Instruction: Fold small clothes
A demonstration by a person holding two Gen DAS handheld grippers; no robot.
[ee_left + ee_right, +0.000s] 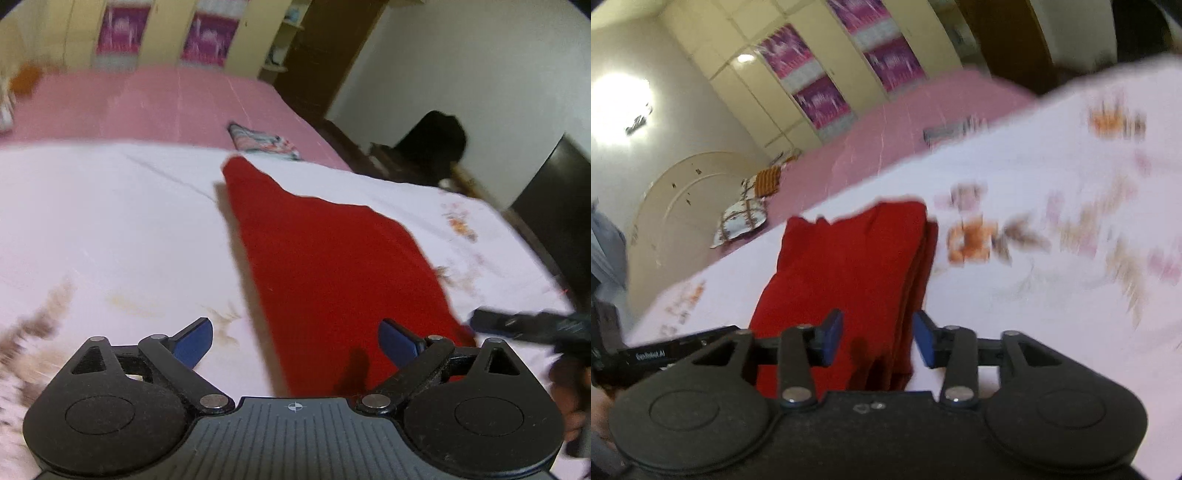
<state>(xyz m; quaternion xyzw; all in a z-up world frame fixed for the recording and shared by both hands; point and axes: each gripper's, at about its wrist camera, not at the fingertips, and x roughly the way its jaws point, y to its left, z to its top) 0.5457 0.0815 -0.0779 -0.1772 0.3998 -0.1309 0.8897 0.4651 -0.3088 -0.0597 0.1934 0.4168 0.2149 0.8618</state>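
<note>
A red garment [332,258] lies folded lengthwise on the white flowered sheet [110,221]; it also shows in the right wrist view [849,266] as a stacked fold with layered edges on its right side. My left gripper [295,341] is open and empty, just above the garment's near end, its right pad over the cloth. My right gripper [877,341] is open, its jaws either side of the garment's near edge, not closed on it. The right gripper's body shows in the left wrist view [535,325] at the garment's right side.
A folded striped cloth [262,142] lies beyond the garment on the pink bedsheet [147,103]. Pillows [746,214] lie at the bed's head. A wardrobe [831,74] stands behind. Dark furniture [432,147] borders the bed's right edge.
</note>
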